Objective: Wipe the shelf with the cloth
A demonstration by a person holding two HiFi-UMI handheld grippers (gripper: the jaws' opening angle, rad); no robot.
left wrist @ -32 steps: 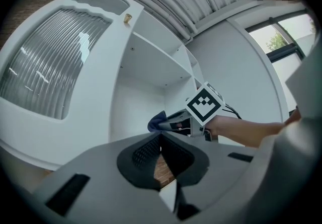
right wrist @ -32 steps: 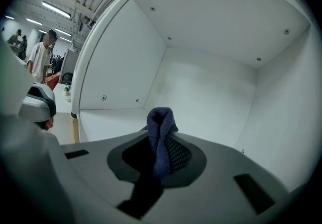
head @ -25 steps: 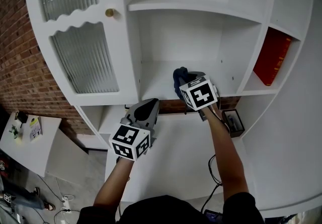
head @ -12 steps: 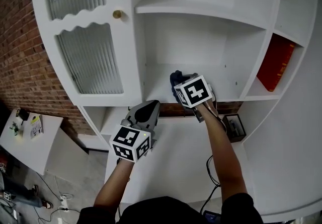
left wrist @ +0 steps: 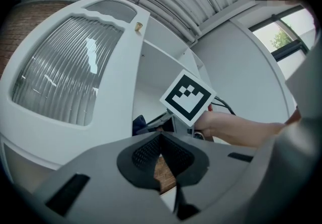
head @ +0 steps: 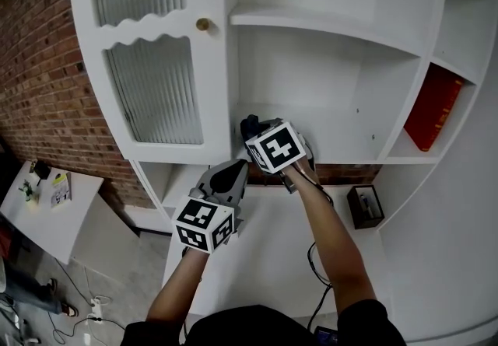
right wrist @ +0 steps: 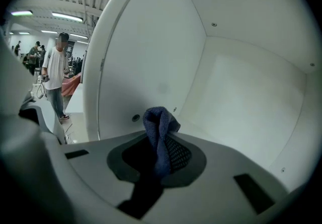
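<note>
My right gripper [right wrist: 161,155] has its jaws clamped on the dark blue cloth [right wrist: 160,127], which sits at the left end of the white shelf [head: 334,125], close to the side wall. My left gripper [left wrist: 162,140], jaws together on nothing, hangs just below the shelf's front edge.

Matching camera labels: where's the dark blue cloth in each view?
Head view: dark blue cloth at centre, in the lower shelf bay, just left of the black-and-white marker cube.
Left gripper view: left of centre, a dark scrap beside that cube, above the jaws.
Right gripper view: centre, pinched upright in the right gripper.
Shared landmark: the white shelf compartment's back wall, seen in all three.
</note>
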